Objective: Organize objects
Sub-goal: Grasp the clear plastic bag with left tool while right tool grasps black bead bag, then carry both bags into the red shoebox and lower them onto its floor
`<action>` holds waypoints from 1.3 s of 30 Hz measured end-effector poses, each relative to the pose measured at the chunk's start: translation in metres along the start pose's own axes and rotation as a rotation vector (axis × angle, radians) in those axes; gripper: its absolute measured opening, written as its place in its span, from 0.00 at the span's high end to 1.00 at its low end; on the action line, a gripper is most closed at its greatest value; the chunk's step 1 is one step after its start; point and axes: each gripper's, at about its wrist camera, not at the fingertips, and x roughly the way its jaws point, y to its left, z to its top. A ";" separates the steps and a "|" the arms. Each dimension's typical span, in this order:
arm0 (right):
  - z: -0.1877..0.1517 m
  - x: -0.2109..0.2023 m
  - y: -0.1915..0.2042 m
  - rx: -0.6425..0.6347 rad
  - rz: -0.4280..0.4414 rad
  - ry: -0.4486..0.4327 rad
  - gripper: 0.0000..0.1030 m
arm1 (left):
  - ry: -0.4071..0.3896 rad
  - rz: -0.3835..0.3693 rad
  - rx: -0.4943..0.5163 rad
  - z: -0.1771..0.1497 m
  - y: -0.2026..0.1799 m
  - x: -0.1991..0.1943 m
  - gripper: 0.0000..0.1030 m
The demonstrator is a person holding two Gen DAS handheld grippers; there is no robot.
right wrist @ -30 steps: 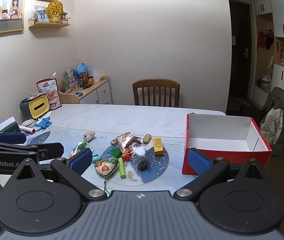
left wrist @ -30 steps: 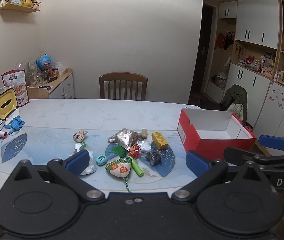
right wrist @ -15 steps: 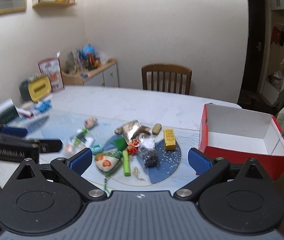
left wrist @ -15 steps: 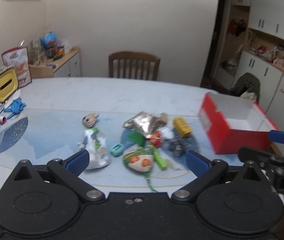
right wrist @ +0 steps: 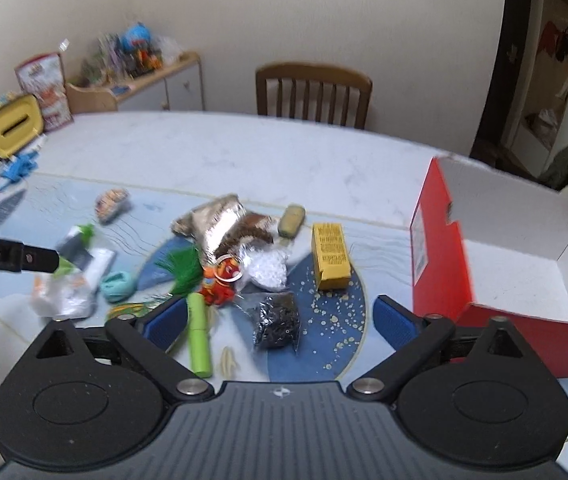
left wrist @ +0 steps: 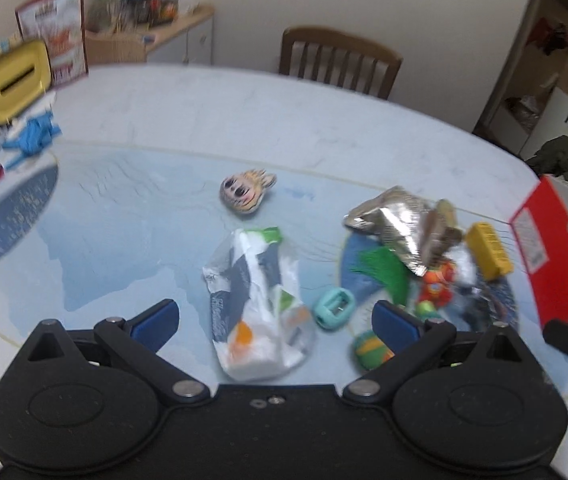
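Clutter is seen closer and lower in the left wrist view than a second ago. The left gripper [left wrist: 273,318] is held wide apart above the white plastic packet [left wrist: 257,304], which lies on the table [left wrist: 131,128] beside the teal sharpener [left wrist: 334,307]. The red box [left wrist: 552,256] is cut off at the right edge, and blur softens everything.

From the right wrist view, the pile is likewise nearer. The right gripper [right wrist: 279,318] is spread open and empty over the black bead bag [right wrist: 277,320] and green tube [right wrist: 199,334]. The yellow box [right wrist: 330,255] lies between the pile and the open red box [right wrist: 440,240].
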 end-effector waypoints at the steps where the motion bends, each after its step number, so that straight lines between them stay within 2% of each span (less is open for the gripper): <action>1: 0.001 0.009 0.000 0.001 -0.005 0.015 0.07 | 0.014 0.002 -0.008 0.003 0.003 0.008 0.01; 4: 0.003 0.033 0.002 0.010 -0.013 0.050 0.11 | 0.054 0.014 -0.013 0.008 0.009 0.030 0.01; 7: 0.004 0.053 0.003 0.014 -0.019 0.084 0.19 | 0.095 0.011 -0.026 0.008 0.014 0.046 0.04; 11: 0.003 0.073 0.000 0.039 -0.033 0.133 0.37 | 0.123 -0.005 -0.023 0.008 0.015 0.058 0.08; 13: 0.002 0.080 -0.003 0.055 -0.035 0.149 0.41 | 0.123 -0.009 -0.022 0.008 0.016 0.059 0.09; 15: 0.002 0.085 -0.003 0.065 -0.030 0.159 0.46 | 0.114 0.000 -0.012 0.007 0.015 0.061 0.20; 17: 0.001 0.089 -0.003 0.075 -0.026 0.170 0.48 | 0.119 -0.008 -0.004 0.005 0.015 0.062 0.23; 18: 0.001 0.090 -0.003 0.079 -0.024 0.174 0.52 | 0.127 -0.013 -0.001 0.005 0.015 0.063 0.29; 20: 0.001 0.091 -0.003 0.088 -0.017 0.181 0.59 | 0.123 -0.012 0.014 0.005 0.013 0.063 0.32; 26: 0.002 0.089 -0.002 0.111 -0.013 0.181 0.67 | 0.108 -0.024 0.047 0.007 0.011 0.062 0.55; 30: 0.001 0.080 -0.004 0.135 -0.019 0.177 0.70 | 0.083 -0.022 0.080 0.006 0.005 0.058 0.65; 36: 0.001 0.048 -0.016 0.195 -0.034 0.151 0.70 | 0.078 -0.047 0.091 0.008 0.001 0.049 0.67; 39: 0.003 0.023 -0.023 0.223 -0.041 0.124 0.70 | 0.069 -0.083 0.100 0.013 -0.002 0.037 0.67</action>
